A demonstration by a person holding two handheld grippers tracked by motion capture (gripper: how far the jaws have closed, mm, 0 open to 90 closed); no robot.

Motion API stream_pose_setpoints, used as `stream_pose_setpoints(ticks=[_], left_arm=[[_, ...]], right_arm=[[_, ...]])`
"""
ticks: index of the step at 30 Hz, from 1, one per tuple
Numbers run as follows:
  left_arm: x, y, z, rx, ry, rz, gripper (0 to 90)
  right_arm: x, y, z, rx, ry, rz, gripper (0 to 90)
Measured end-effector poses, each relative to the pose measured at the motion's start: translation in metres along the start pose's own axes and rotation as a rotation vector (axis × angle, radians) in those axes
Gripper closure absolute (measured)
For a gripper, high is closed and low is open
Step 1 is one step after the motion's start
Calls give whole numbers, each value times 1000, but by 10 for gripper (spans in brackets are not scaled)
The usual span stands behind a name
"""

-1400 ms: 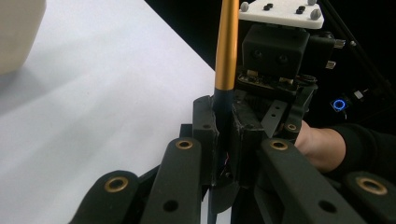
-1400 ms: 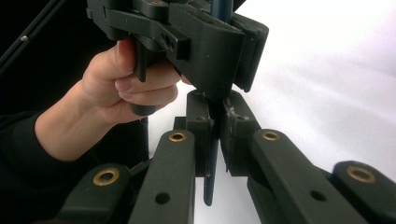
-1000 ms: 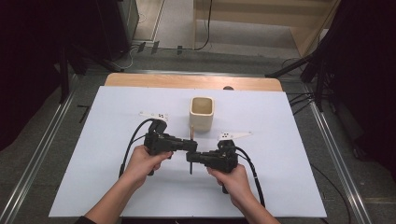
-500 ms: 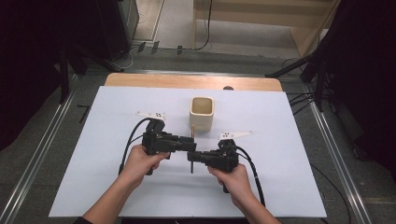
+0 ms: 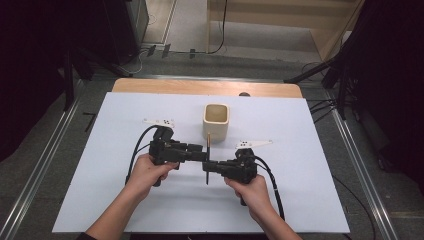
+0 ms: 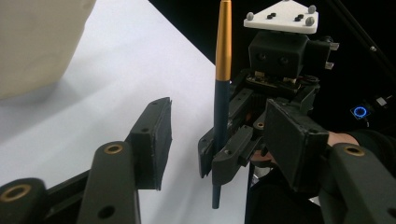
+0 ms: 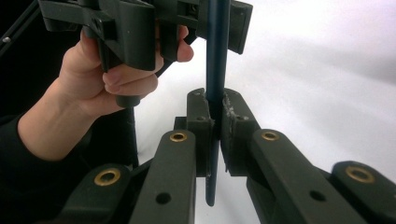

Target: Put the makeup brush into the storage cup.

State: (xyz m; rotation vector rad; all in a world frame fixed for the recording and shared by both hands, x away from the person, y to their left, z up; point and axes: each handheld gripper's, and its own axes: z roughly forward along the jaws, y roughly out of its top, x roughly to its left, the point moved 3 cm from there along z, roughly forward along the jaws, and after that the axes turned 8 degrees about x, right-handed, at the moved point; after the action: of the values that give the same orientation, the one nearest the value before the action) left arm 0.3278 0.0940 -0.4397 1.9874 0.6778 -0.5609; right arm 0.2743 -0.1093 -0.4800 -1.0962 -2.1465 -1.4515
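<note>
While clamped upright in right claw [image 7: 214,122]: pen [image 6: 222,56].

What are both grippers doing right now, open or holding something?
Left gripper: open, fingers just spread, clear of the pen.
Right gripper: shut on the pen, holding it upright near the cup.

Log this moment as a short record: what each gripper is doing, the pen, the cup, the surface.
left gripper: jaws open, have just been opening; pen stands between them, pads clear of it
right gripper: jaws shut on the pen's dark lower part
pen: upright, gold upper half, dark lower half
cup: cream, open top, standing beyond the grippers
table: white sheet, wooden edge at the far side
</note>
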Motion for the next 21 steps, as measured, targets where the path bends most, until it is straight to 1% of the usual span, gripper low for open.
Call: stream_pose_setpoints(ticks=[6, 7, 8, 10, 11, 12, 14, 18, 21], left_arm=[[3, -2, -5, 3, 30, 5, 380], [4, -2, -6, 7, 46, 8, 367], [4, -2, -6, 7, 46, 8, 364], [6, -3, -8, 11, 60, 14, 364], [7, -4, -10, 17, 78, 18, 361], [7, -4, -10, 17, 78, 18, 359], [7, -5, -11, 23, 101, 25, 353], [8, -7, -11, 53, 160, 56, 347], [7, -9, -10, 74, 192, 73, 343]], right_arm=[[-2, 1, -3, -8, -10, 2, 838], [-3, 1, -4, -6, -17, 4, 838], [-3, 1, -4, -6, -17, 4, 838], [-3, 1, -5, -5, -21, 6, 838], [-4, 1, -6, -6, -30, 4, 838], [-4, 1, -6, -6, -30, 4, 838], [-5, 1, -7, -4, -41, 3, 838], [-5, 2, -8, -4, -50, 2, 838], [-6, 2, -9, -1, -58, -1, 838]])
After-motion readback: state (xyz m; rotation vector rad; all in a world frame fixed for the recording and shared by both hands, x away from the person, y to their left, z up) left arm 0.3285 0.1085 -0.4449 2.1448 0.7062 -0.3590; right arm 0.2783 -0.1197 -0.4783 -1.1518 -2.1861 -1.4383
